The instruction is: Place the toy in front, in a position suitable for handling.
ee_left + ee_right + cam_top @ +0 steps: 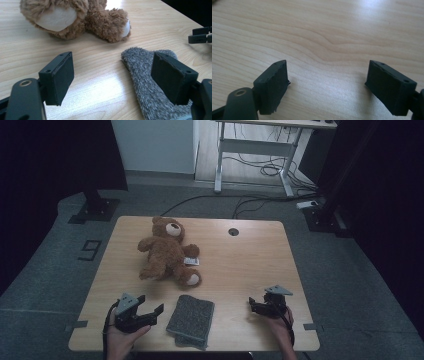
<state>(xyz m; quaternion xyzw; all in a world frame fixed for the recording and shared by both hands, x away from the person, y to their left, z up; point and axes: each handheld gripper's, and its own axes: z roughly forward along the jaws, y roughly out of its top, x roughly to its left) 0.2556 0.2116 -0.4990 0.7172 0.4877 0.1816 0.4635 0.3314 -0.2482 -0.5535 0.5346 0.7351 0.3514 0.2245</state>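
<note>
We see the folded grey cloth (190,320) lying flat on the worktop (240,265) between our grippers, just in front of the teddy bear (167,252). The left gripper (150,312), jaws spread and empty, sits just beside it; the right gripper (254,304) is likewise released. Soft, light and floppy, it is probably best pinched at an edge or corner.

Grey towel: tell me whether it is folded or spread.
Folded: the grey towel lies as a compact rectangle with a second layer showing at its near edge.
</note>
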